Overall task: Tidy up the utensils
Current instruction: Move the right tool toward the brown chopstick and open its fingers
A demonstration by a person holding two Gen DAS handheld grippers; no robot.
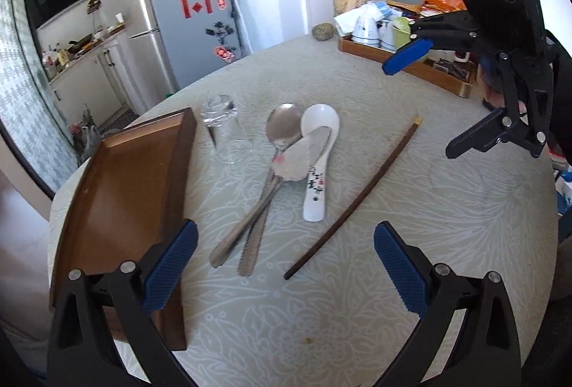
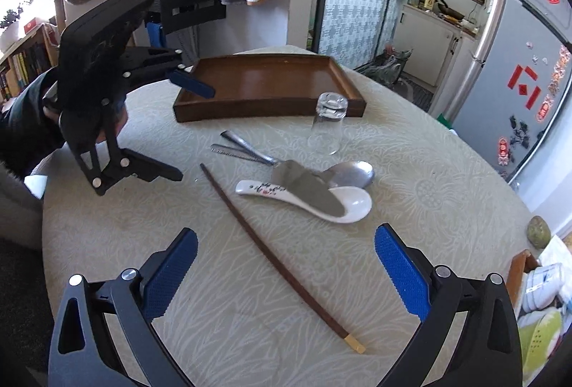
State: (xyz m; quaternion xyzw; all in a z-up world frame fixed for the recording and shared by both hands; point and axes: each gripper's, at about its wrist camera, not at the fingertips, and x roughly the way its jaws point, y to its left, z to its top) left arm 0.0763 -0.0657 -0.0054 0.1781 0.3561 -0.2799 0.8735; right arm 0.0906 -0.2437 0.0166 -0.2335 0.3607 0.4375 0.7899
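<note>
Hovering over bench (image 1: 429,208) — my left gripper (image 1: 286,265) and right gripper (image 2: 286,272) both spread wide, empty. Spoons (image 1: 286,129), cake server (image 1: 300,154), chopstick (image 1: 357,197) beside empty wooden tray (image 1: 125,194), upturned glass (image 1: 223,129).

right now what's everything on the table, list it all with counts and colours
tray: 1, brown wood, nothing in it, at the table edge
glass: 1, clear, upside down beside the tray
metal spoon: 1, silver, mid-table, bowl next to the ceramic spoon's
serving spatula: 1, grey metal, blade lying across both spoons
ceramic spoon: 1, white with a floral print, under the spatula blade
chopstick: 1, dark brown with a pale tip, lying apart from the pile
second tray: 1, brown, holding cups, far side
left gripper: open, blue pads
right gripper: open, blue pads
</note>
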